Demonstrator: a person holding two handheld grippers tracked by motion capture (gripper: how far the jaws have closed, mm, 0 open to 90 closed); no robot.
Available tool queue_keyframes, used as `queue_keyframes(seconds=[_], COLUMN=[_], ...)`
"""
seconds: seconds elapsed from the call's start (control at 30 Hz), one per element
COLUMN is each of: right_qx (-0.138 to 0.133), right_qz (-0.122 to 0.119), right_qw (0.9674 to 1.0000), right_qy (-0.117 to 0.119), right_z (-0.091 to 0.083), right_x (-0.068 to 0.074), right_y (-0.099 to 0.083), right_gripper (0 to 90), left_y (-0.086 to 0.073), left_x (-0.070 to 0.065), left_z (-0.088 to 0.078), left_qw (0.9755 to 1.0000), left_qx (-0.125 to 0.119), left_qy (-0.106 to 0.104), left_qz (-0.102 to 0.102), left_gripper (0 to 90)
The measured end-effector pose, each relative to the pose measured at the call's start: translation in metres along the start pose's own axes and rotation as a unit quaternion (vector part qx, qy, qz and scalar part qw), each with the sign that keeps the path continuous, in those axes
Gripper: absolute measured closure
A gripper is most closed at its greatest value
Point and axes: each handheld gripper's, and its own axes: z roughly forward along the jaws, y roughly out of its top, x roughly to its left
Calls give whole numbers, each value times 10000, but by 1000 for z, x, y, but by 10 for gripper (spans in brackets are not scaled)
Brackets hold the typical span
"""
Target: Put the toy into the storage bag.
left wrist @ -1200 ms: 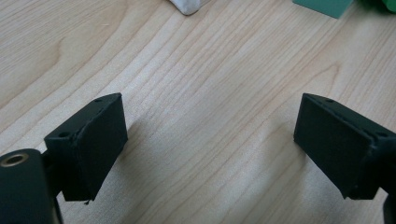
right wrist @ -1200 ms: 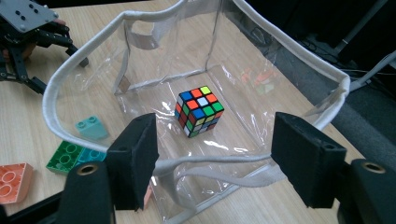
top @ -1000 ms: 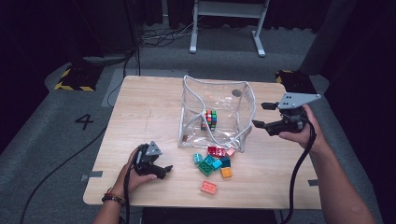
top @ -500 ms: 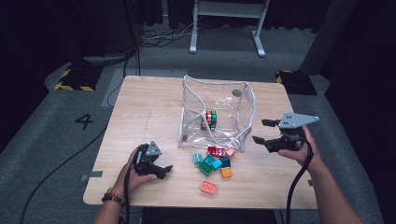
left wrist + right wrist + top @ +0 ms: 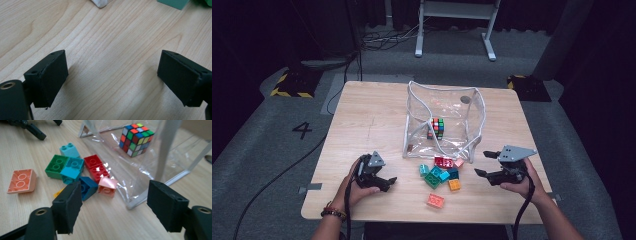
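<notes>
Your left gripper (image 5: pixel 384 180) and right gripper (image 5: pixel 483 163) both gape wide, holding nothing; eight bricks (image 5: pixel 436 176) lie outside the clear bag (image 5: pixel 477 107), one puzzle cube (image 5: pixel 436 128) inside.

You see a light wood-grain counter (image 5: pixel 372 115), a clear bag (image 5: pixel 447 107) with white edging, a multicoloured puzzle cube (image 5: pixel 136 138), bricks in red (image 5: pixel 96 167), green (image 5: pixel 56 166), teal (image 5: pixel 71 168), blue (image 5: pixel 87 187), salmon (image 5: pixel 21 181), and black fingers (image 5: pixel 68 206).

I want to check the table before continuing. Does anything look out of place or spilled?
The building bricks lie scattered loose on the table in front of the clear bag, one salmon brick apart from the rest, while the puzzle cube sits inside the bag. Nothing looks damaged.
</notes>
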Motion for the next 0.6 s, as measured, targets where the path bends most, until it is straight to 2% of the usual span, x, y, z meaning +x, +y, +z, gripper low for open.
queue_keyframes(seconds=[0.1,0.2,0.3,0.6], right_qx=[83,125,301,450], right_qz=[-41,-6,-35,-63], right_qw=[9999,9996,9989,9963], right_qy=[48,242,359,727], right_z=[9,18,29,56], right_x=[6,13,20,39], right_y=[-6,-13,-18,-30], right_gripper=[296,297,304,346], left_y=[0,0,0,0], left_x=[0,0,0,0], left_z=[0,0,0,0], left_qw=[10000,10000,10000,10000], left_qx=[0,-7,-8,3], left_qy=[5,7,23,23], left_qz=[1,-7,18,27], left_gripper=[99,99,99,99])
